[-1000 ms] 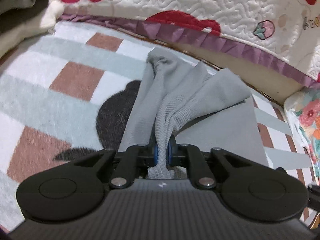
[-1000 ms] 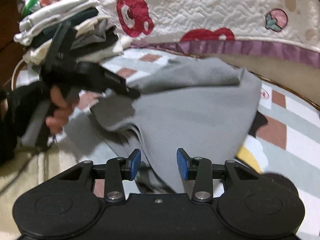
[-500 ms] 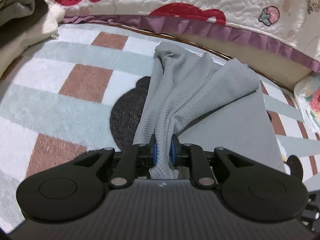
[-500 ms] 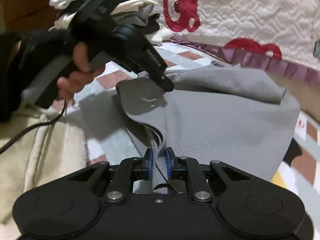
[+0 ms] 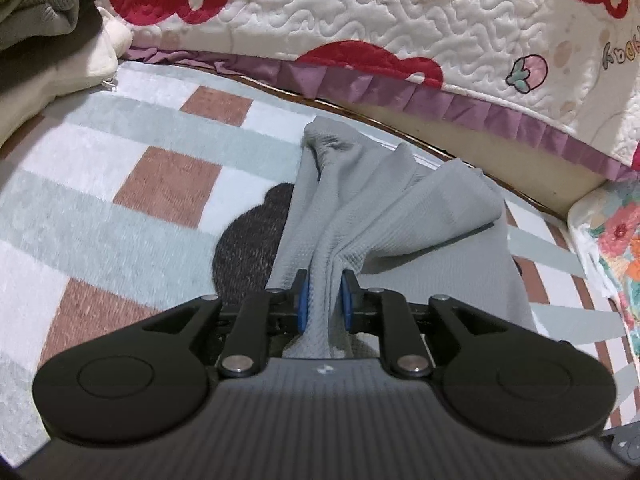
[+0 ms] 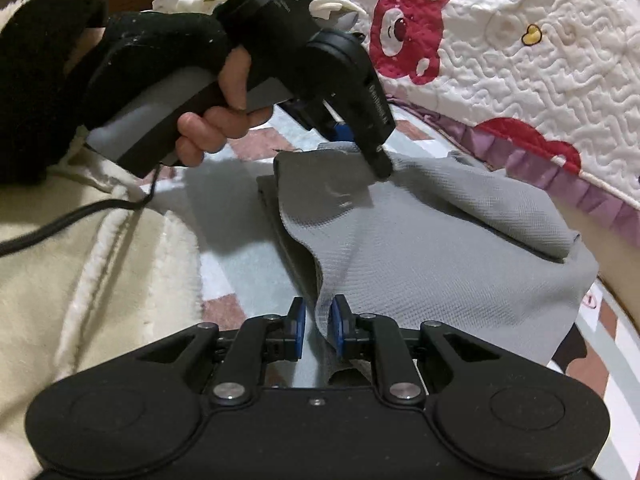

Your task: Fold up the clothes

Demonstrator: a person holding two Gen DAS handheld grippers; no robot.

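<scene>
A grey knit garment (image 5: 384, 216) lies partly folded on a checked blanket (image 5: 120, 208). My left gripper (image 5: 323, 296) is shut on a bunched edge of the garment and holds it up off the blanket. In the right wrist view the same garment (image 6: 440, 252) spreads to the right, and my right gripper (image 6: 318, 322) is shut on another edge of it near the front. The left gripper (image 6: 360, 136) also shows there, held in a hand at the garment's far left corner.
A quilted white bedspread with red bears and a purple frill (image 5: 400, 40) hangs along the back. A stack of folded clothes (image 5: 44, 12) sits at the far left. A floral cloth (image 5: 612, 236) is at the right edge. A cream fleece sleeve (image 6: 80, 280) fills the left.
My right gripper went from open around the garment's edge to shut on it. The left gripper kept its hold and moved toward the bedspread, lifting its corner.
</scene>
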